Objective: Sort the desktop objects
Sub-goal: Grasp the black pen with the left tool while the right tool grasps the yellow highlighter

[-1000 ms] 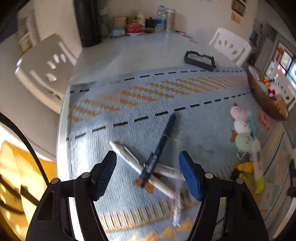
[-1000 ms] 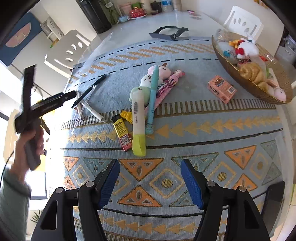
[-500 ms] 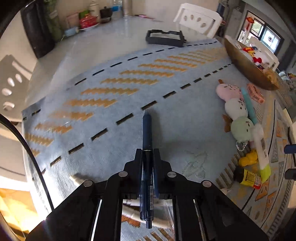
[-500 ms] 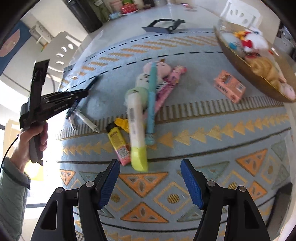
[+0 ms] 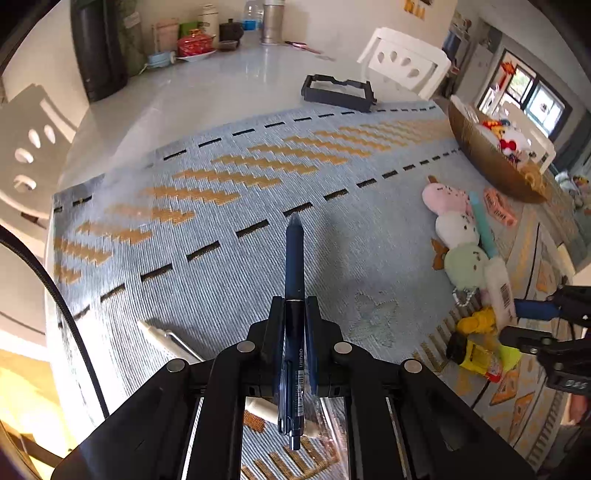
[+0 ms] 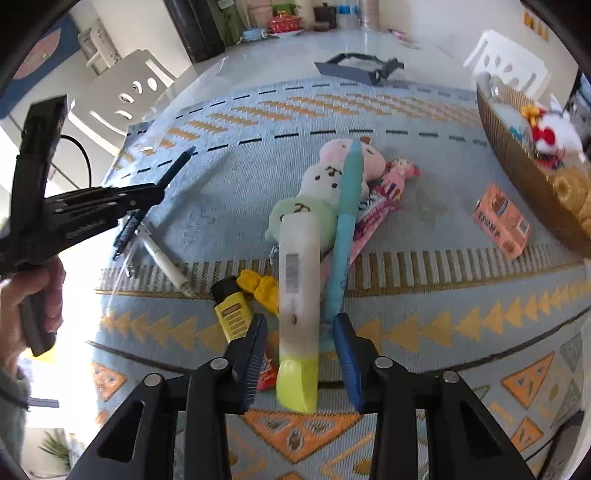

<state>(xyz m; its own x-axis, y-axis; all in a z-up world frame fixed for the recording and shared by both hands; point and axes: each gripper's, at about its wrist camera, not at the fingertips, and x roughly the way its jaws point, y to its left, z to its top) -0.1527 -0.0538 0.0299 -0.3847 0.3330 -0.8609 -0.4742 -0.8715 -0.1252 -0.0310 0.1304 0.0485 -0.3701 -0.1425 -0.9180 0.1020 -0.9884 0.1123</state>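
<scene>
My left gripper [image 5: 294,314] is shut on a dark blue pen [image 5: 294,266] and holds it above the blue patterned mat [image 5: 229,236]; the pen points forward. It also shows in the right wrist view [image 6: 173,166]. A white pen [image 6: 162,258] lies on the mat below. My right gripper [image 6: 300,343] is open, low over the mat, its fingers on either side of a white tube with a yellow-green cap [image 6: 297,291]. Beside the tube lie a light blue pen [image 6: 347,221], a plush toy [image 6: 325,192], a yellow glue stick [image 6: 232,314] and a pink wrapper [image 6: 380,203].
A wicker basket [image 6: 524,177] with toys stands at the right edge. An orange box [image 6: 502,221] lies near it. A dark tray [image 5: 336,92] sits at the mat's far edge. Jars and bottles [image 5: 207,33] stand at the table's back. White chairs surround the table.
My left gripper closed on the blue pen and lifted it off the mat. My right gripper moved forward and down, so its open fingers now straddle the white tube.
</scene>
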